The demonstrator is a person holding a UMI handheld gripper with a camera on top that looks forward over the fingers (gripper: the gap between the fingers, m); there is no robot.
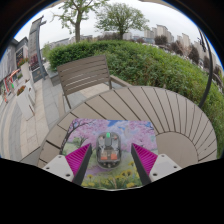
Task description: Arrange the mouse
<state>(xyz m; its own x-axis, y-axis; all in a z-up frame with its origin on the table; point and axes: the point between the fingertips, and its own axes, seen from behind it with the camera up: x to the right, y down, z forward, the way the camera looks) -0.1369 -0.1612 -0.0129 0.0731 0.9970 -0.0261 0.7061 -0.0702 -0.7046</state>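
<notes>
A small grey mouse [108, 149] with orange and green details lies on a flowery mouse mat [112, 172] on a round slatted wooden table [170, 120]. My gripper [110, 160] is open. Its two fingers with magenta pads [78, 158] stand at either side of the mouse, with a gap on each side. The mouse rests on the mat between the fingers.
A slatted wooden bench [84, 72] stands beyond the table. A green hedge [150, 62] runs behind it on the right. Paving [25, 125] and trees [100, 15] lie to the left and far back.
</notes>
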